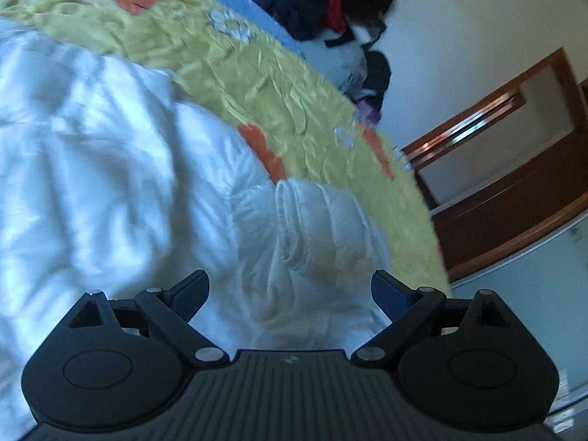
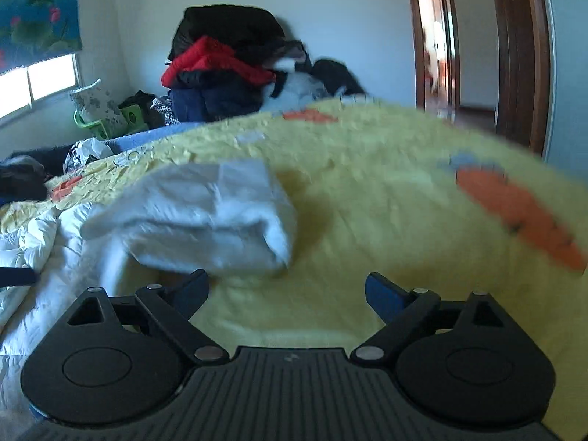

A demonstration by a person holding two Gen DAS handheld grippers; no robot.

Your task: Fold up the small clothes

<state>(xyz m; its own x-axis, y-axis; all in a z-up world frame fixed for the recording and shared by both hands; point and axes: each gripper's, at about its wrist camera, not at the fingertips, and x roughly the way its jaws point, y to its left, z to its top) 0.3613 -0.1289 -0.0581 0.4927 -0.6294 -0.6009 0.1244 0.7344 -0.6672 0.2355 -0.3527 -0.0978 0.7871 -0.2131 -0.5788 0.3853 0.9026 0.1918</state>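
Observation:
A folded white garment [image 2: 205, 213] lies on the yellow bedspread [image 2: 367, 191], a little ahead and left of my right gripper [image 2: 286, 290]. That gripper is open with only bedspread between its fingers. In the left wrist view, a rolled white cloth [image 1: 312, 228] rests at the edge of a rumpled white quilt [image 1: 92, 147], just ahead of my left gripper [image 1: 290, 290]. The left gripper is open too and holds nothing. The view is tilted, with the yellow bedspread [image 1: 257, 81] running diagonally beyond the white cloth.
A heap of dark and red clothes [image 2: 228, 70] is piled at the far side of the bed against the wall. A wooden door frame [image 2: 514, 55] stands at the right. A window [image 2: 36, 84] and small clutter sit at the far left.

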